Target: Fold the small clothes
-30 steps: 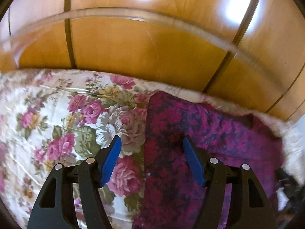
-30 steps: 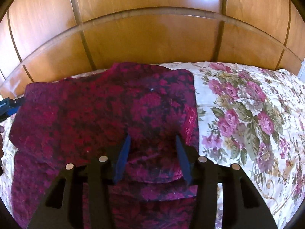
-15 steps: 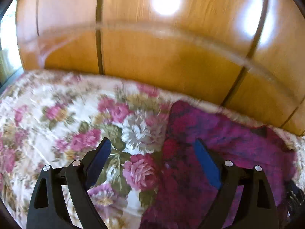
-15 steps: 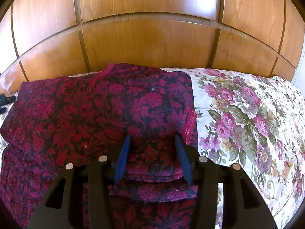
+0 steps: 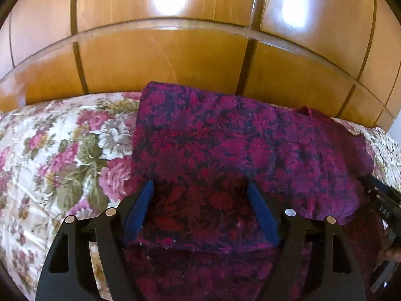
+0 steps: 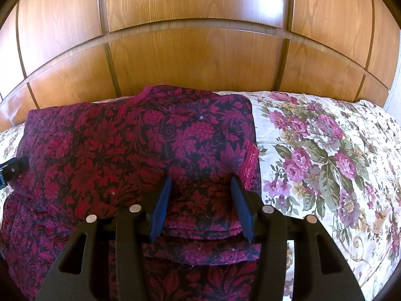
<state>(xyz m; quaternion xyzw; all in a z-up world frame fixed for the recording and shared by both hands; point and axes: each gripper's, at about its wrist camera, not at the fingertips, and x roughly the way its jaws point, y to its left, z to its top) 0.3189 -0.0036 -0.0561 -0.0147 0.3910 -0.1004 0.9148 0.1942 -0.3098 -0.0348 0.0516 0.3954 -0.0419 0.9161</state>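
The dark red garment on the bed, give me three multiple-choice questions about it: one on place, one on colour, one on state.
1. Where does the garment lie?
A. on the floral bedspread
B. on a bare floor
C. in a basket

2. What colour are the pads on the right gripper fingers?
A. yellow
B. blue
C. white

3. How does the garment lie?
A. hung up
B. rolled into a ball
C. folded in layers

Answers: 1 A, bedspread shows on both sides of it; 2 B, both pads are blue; 3 C, stacked edges show near the fingers.

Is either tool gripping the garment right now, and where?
Neither visibly. The left tool, jaws closing, and right tool straddle the garment's folded near edge.
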